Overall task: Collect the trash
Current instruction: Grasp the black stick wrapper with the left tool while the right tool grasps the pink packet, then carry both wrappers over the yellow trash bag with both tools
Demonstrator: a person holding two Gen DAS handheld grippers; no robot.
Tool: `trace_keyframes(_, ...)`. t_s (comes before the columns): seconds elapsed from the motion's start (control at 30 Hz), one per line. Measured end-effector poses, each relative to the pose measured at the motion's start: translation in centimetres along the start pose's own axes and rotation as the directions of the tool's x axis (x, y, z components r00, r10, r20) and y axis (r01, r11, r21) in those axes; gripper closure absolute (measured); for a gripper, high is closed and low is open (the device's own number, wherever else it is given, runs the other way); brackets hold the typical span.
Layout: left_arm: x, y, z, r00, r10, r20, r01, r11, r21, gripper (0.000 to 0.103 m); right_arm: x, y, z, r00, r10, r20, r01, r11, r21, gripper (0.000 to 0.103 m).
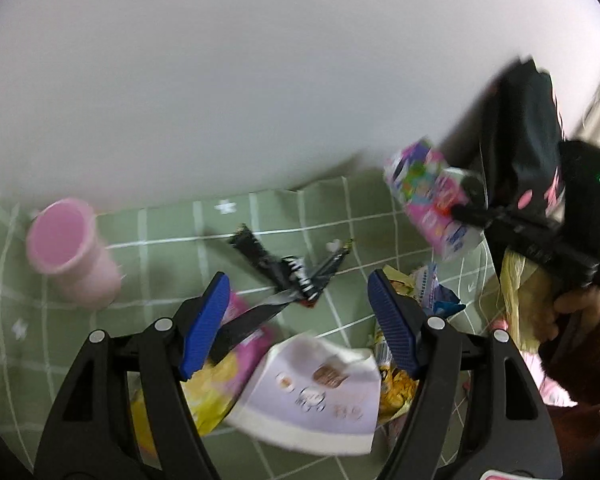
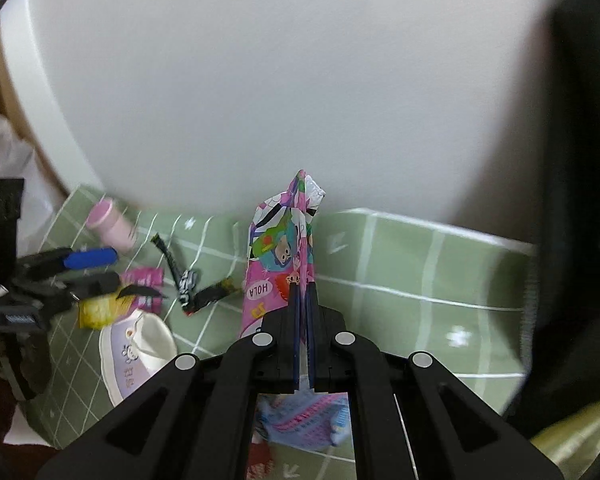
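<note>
My right gripper (image 2: 303,292) is shut on a pink cartoon-print carton (image 2: 278,256) and holds it above the green checked cloth; the carton also shows in the left wrist view (image 1: 430,194) at the right, held up by the right gripper (image 1: 466,210). My left gripper (image 1: 298,296) is open and empty over a pile of trash: a white paper cup (image 1: 316,396), a yellow wrapper (image 1: 214,392), a pink wrapper (image 1: 246,336) and a black wrapper (image 1: 284,270). The left gripper also shows in the right wrist view (image 2: 92,268).
A pink cup (image 1: 70,250) stands on the green cloth (image 1: 172,236) at the left. A black bag (image 1: 528,132) hangs at the right. More wrappers (image 1: 424,284) lie by the right finger. A white wall is behind the table.
</note>
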State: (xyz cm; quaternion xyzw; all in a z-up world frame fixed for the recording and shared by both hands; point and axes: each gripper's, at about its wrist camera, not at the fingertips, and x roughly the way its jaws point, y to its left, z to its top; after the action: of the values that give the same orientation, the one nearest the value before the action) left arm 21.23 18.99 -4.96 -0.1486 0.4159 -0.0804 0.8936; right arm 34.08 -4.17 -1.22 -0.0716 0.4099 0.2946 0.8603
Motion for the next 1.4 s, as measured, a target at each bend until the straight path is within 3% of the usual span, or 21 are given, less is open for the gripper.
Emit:
trace_keyframes(0.07,1.3,-0.3,0.2,0.999,-0.012,-0.032,0.013,1.000,0.008,0.035,-0.8,-0.5,-0.2,1.000,-0.014,0.015,0.014,1.000,0.017,0.099)
trace_keyframes(0.2,4.8,-0.6,0.7,0.990,0.045,-0.131,-0.048,0.999,-0.018,0.041,-2.2,-1.5,-1.5,0.998,-0.049,0.029,0.047,0.997,0.062,0.099)
trace_keyframes(0.33,7.3,-0.3,0.7,0.977,0.090,-0.193,-0.102,0.994,-0.051,0.058,-2.7,-1.7,-2.8,0.998,-0.062,0.020,0.060,0.994,0.094,0.099)
trace_keyframes(0.37,7.4,-0.3,0.9,0.977,0.098,-0.188,-0.108,0.993,-0.046,0.070,-2.9,-1.8,-3.2,0.997,-0.075,0.019,0.073,0.992,0.100,0.099)
trace_keyframes(0.47,7.4,-0.5,1.1,0.981,0.058,-0.187,-0.070,0.996,-0.059,0.081,-3.6,-1.8,-3.8,0.995,-0.095,0.023,0.092,0.988,0.127,0.099)
trace_keyframes(0.73,3.1,-3.0,2.4,0.998,-0.002,-0.056,0.001,1.000,-0.020,0.082,-7.2,-2.9,-5.1,0.983,-0.158,0.090,0.139,0.972,0.189,0.099)
trace_keyframes(0.97,-0.9,-8.9,4.4,0.998,-0.057,0.027,0.054,0.994,0.090,0.082,-12.1,-4.2,-6.3,0.954,-0.231,0.190,0.190,0.959,0.211,0.099)
trace_keyframes(1.2,-1.3,-18.4,5.8,0.981,-0.193,0.037,0.178,0.952,0.249,0.082,-16.7,-7.4,-7.3,0.910,-0.335,0.243,0.274,0.927,0.255,0.099)
trace_keyframes(1.4,-0.3,-24.3,6.2,0.961,-0.276,0.007,0.259,0.910,0.324,0.082,-20.9,-10.9,-8.4,0.861,-0.432,0.269,0.351,0.887,0.301,0.099)
